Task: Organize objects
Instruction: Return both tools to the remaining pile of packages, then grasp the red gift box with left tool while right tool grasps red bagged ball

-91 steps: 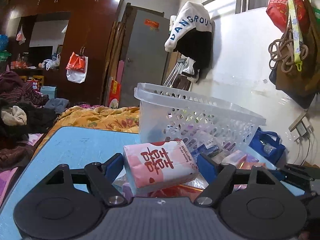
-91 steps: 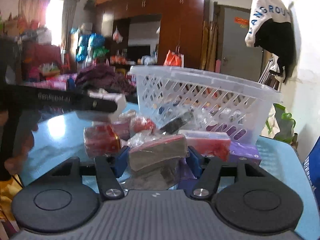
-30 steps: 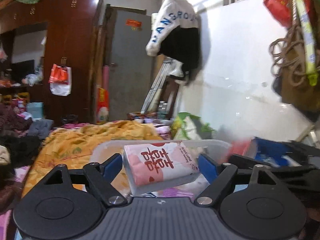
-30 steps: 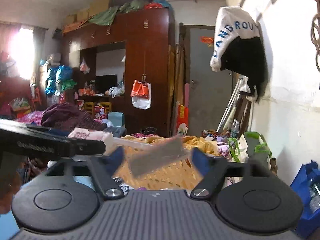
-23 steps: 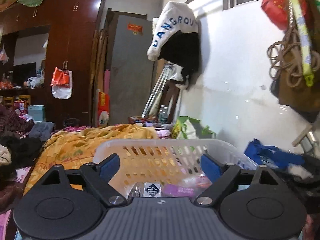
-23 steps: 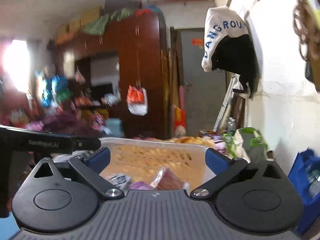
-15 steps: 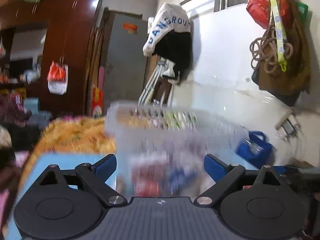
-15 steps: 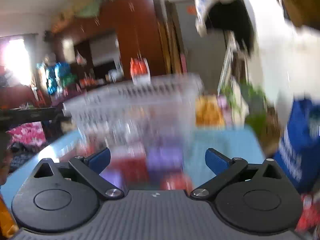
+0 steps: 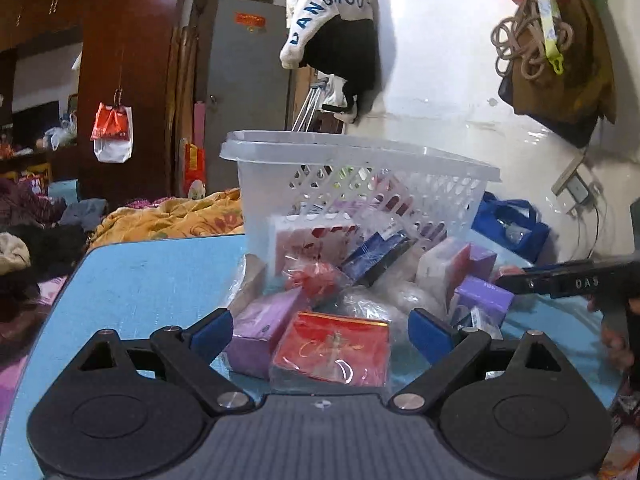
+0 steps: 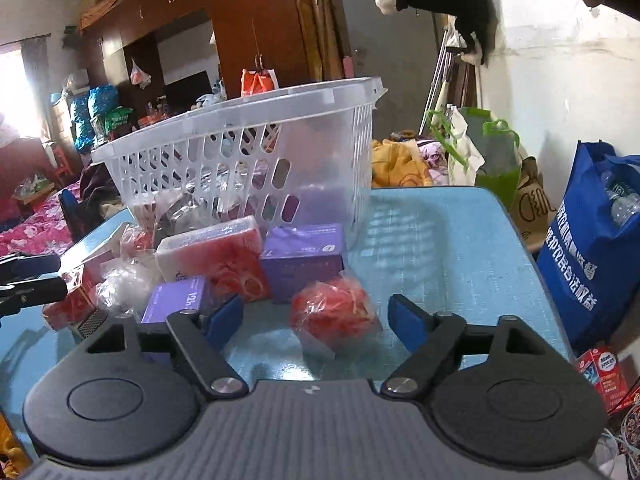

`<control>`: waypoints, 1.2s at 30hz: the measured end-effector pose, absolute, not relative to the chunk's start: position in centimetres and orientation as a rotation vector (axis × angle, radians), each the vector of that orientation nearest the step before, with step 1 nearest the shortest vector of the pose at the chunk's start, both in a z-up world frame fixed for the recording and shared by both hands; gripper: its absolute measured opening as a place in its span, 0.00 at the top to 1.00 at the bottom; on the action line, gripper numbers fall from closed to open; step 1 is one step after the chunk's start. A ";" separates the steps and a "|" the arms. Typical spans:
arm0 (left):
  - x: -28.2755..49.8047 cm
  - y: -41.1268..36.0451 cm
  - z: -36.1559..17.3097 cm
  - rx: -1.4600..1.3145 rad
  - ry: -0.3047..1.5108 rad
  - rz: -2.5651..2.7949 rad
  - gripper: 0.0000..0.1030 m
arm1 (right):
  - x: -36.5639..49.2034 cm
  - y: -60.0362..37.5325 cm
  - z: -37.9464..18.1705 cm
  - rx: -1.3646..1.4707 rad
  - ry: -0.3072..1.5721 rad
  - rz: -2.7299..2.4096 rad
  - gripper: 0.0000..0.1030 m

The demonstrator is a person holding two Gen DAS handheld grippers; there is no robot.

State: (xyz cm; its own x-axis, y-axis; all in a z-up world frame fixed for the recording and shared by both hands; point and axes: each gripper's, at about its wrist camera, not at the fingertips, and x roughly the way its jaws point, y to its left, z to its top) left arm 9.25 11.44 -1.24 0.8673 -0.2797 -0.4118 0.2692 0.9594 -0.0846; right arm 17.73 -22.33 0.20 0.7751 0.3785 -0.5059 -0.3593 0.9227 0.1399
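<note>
Dim room, sharp, fisheye-bent edges (window glare)

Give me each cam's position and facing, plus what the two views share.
Left wrist: sits on the left gripper, low over the blue table, facing the white basket and the red packet between its open fingers; the right gripper's arm enters at right.
Right wrist: sits on the right gripper, facing the basket from its other end, a red wrapped ball between open fingers.
Shared: basket, table, purple boxes, hanging jacket.
</note>
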 end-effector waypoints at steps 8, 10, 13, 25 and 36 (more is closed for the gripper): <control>9.0 10.3 -1.9 0.030 0.492 -0.264 0.14 | 17.8 -22.2 0.1 0.031 0.558 0.399 0.27; 9.1 10.3 -1.8 0.026 0.492 -0.256 0.20 | 17.8 -22.2 0.2 0.030 0.557 0.401 0.28; 9.0 10.4 -2.0 0.020 0.500 -0.255 0.34 | 17.8 -22.1 0.1 0.026 0.561 0.405 0.34; 8.0 11.0 -1.6 -0.009 0.410 -0.293 0.34 | 17.5 -22.0 0.1 0.012 0.551 0.409 0.51; 7.7 11.1 -2.0 -0.014 0.399 -0.287 0.34 | 15.1 -23.2 1.1 0.072 0.344 0.429 0.51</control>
